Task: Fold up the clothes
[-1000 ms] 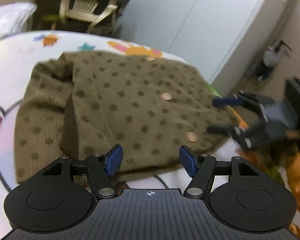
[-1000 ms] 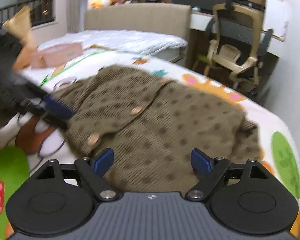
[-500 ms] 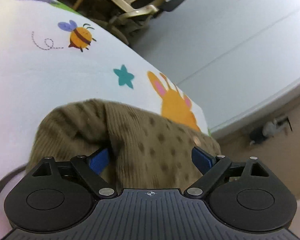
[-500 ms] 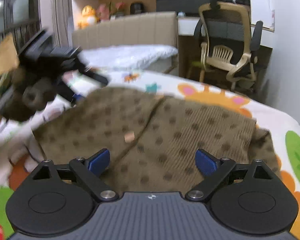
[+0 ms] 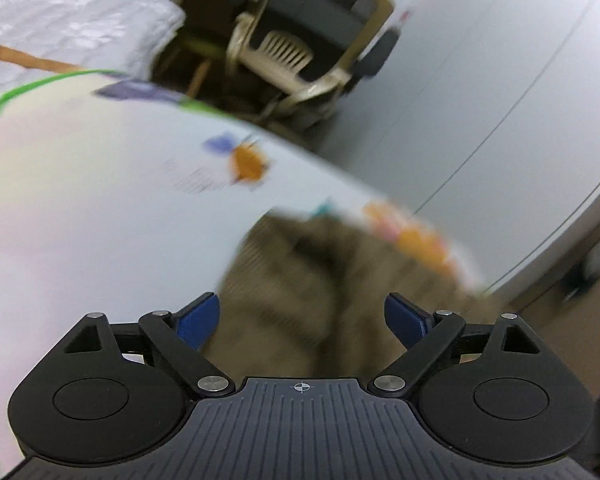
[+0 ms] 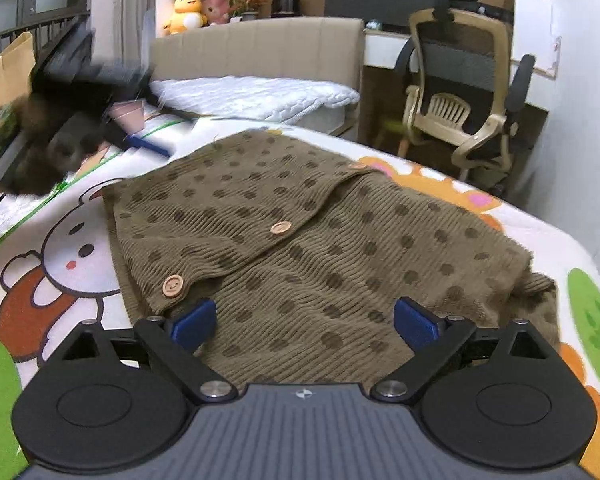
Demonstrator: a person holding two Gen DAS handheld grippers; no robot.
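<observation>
My right gripper (image 6: 303,322) and left gripper (image 5: 302,318) gape wide, empty, over the cardigan (image 6: 300,240), lower frame, ready to pinch.

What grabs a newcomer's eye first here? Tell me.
The olive-brown ribbed knit cardigan with dark dots and wooden buttons lies spread on the cartoon-printed bed sheet, ahead of the open right gripper. Behind it stands a beige mesh office chair.

Olive ribbed cardigan (image 6: 320,248) with dark dots and wooden buttons (image 6: 173,286) lies partly folded flat on my cartoon bedsheet, front flap over, sleeve bunched at right.
</observation>
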